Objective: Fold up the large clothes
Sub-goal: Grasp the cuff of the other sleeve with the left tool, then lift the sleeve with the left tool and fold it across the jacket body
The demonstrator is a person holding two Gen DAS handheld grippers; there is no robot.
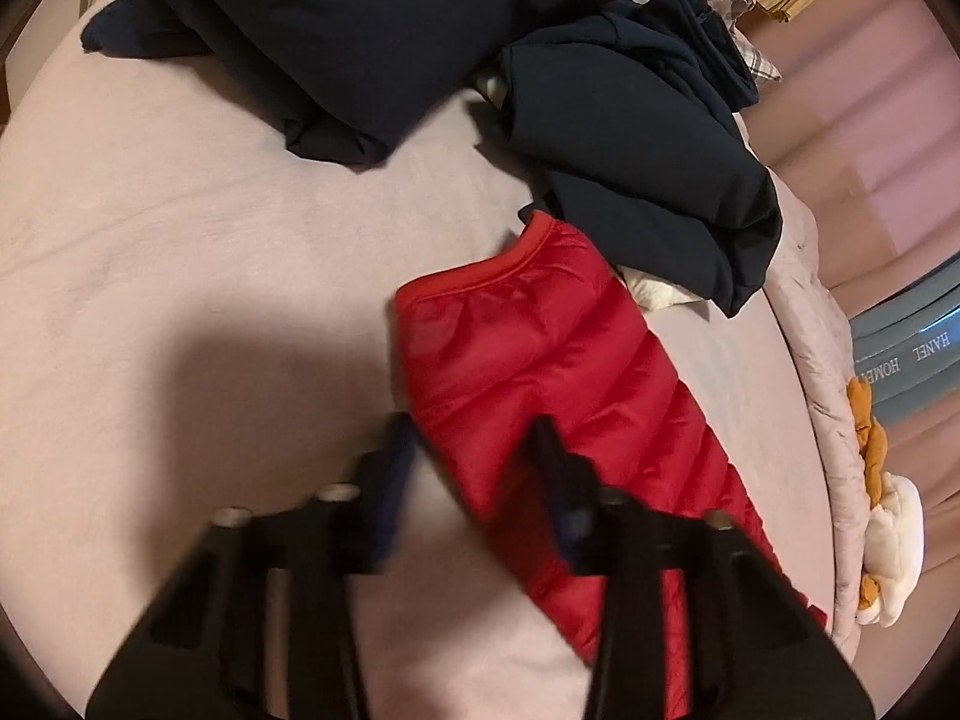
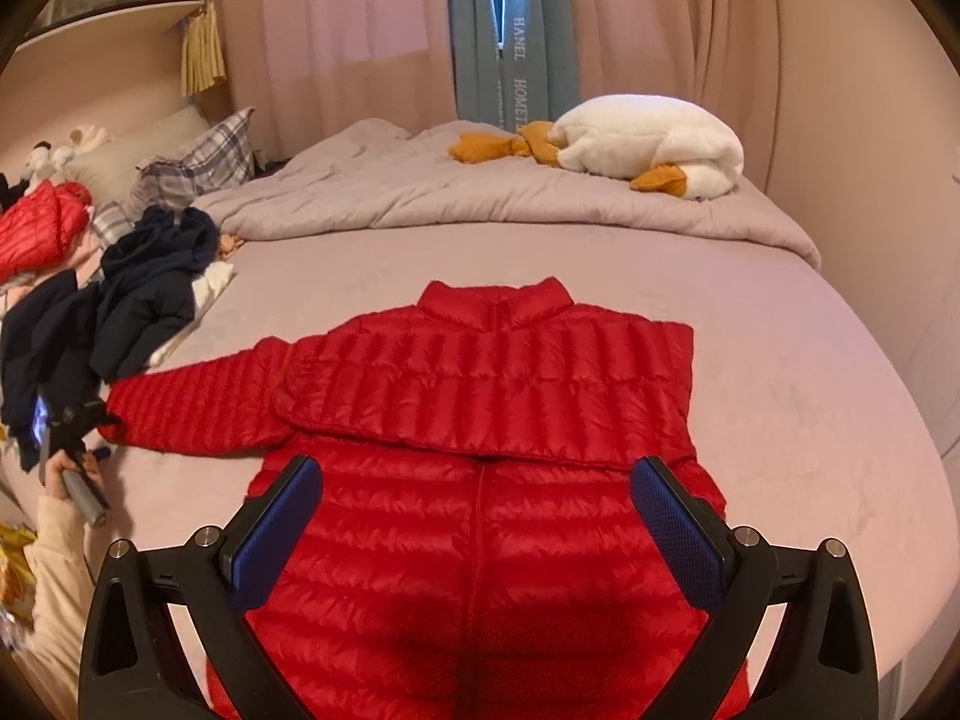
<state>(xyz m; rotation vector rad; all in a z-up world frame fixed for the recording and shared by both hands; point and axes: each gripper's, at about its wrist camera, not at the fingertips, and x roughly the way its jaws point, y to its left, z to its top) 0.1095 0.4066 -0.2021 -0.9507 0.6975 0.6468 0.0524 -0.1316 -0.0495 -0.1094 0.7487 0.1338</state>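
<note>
Right wrist view showed a red jacket lying flat on the bed, one sleeve folded across its chest. The right gripper hovered spread above it. The left gripper, also spread, straddled the other sleeve.

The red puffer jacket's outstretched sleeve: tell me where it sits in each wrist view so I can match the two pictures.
Left wrist view: the sleeve runs from centre toward lower right, cuff uppermost, just ahead of the left gripper.
Right wrist view: the sleeve stretches left from the jacket body, mid-left of frame, cuff toward the person's hand.
Shared landmark: the navy clothes pile, lying just beyond the cuff in both.
</note>
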